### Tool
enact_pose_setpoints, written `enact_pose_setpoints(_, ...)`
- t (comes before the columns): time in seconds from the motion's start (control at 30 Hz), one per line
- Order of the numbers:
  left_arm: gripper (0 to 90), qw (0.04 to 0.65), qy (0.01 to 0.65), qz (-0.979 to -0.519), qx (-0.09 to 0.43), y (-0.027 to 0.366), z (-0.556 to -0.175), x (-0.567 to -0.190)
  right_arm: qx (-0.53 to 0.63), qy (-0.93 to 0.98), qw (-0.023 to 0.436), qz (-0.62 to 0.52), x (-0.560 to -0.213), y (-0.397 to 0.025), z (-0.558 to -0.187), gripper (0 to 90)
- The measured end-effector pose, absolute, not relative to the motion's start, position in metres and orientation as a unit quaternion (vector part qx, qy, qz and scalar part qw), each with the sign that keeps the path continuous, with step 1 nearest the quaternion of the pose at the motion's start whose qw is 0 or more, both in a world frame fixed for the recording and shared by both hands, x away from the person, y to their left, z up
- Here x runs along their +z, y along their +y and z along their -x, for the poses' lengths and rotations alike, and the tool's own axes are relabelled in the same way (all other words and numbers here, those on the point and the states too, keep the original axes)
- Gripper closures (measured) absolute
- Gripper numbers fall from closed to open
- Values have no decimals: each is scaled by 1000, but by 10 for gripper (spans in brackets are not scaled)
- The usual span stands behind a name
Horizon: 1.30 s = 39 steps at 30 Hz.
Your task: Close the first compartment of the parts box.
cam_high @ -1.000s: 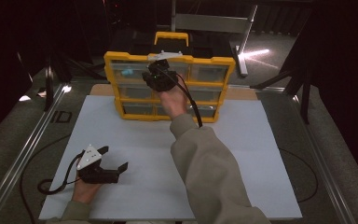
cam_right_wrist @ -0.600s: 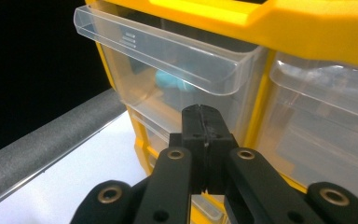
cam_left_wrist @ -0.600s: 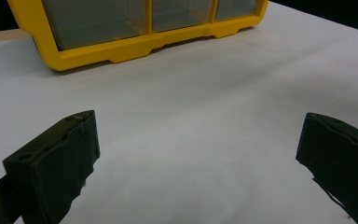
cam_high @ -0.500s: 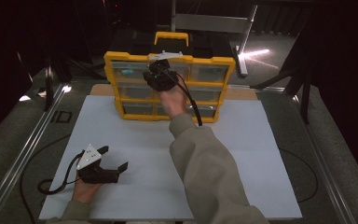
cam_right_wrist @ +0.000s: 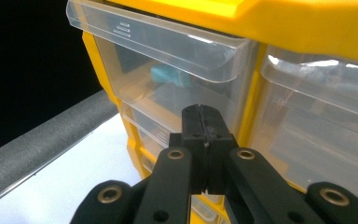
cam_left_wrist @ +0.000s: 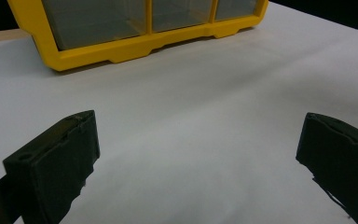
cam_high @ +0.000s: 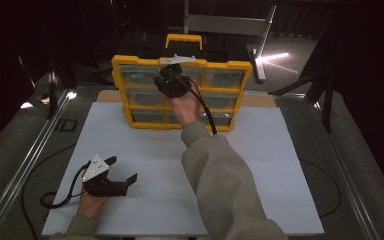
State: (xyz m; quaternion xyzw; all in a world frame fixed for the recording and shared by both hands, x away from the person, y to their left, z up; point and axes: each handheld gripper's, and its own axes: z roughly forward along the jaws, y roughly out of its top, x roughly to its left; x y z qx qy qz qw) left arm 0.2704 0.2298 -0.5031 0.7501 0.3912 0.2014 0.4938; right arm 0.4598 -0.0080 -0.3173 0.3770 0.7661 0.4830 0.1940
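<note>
holding my right gripper (cam_right_wrist: 204,122) pressed together against the top-left clear drawer (cam_right_wrist: 168,60), i risk tipping the yellow organizer (cam_high: 182,92); my left gripper (cam_left_wrist: 200,154) stays spread.

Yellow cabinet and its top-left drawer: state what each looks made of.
Cabinet frame: seemingly moulded plastic, opaque yellow with a soft sheen and rounded edges. Top-left drawer: clear, glossy plastic, probably; a teal item shows through its front, and its lip catches highlights above the shut right gripper.
</note>
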Motion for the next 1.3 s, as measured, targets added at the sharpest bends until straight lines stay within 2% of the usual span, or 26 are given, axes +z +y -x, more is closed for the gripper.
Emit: enact_pose_setpoints(1.3, 1, 496, 393, -748, 201, 230, -271, -503, 486, 751, 211, -393, -327, -6, -467, 900)
